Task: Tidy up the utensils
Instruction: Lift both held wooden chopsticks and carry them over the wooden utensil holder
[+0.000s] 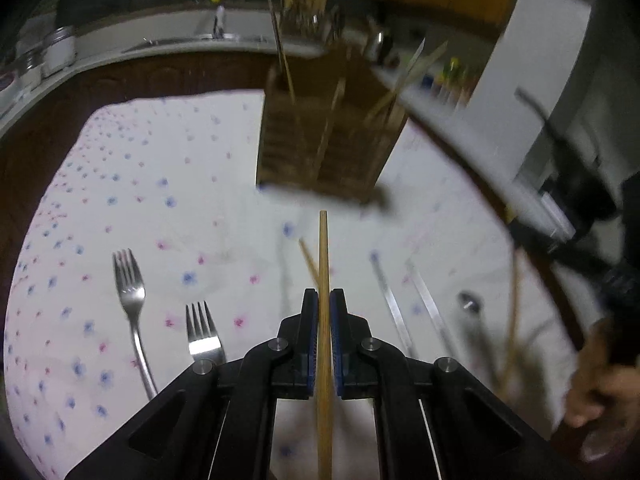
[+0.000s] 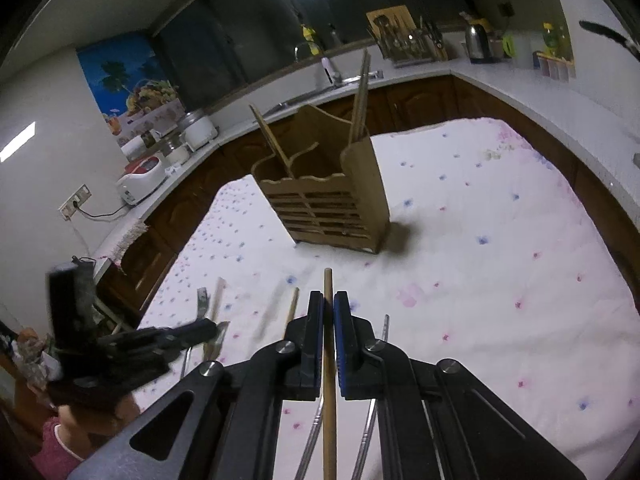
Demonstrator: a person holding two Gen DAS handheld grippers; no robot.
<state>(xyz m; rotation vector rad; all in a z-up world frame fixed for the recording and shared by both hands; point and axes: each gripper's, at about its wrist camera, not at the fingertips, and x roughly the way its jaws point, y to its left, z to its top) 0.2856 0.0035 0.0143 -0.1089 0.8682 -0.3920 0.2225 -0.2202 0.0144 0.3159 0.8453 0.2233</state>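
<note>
Gripping one light wooden chopstick each, the left gripper and right gripper hover above the floral tablecloth, aimed toward the slatted wooden utensil holder; no writing is readable.

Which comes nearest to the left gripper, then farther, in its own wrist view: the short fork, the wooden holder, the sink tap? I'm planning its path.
From the left gripper, shut on a chopstick:
1. Short fork, just to its left on the cloth.
2. Wooden holder, straight ahead.
3. Sink tap, on the far counter.
</note>
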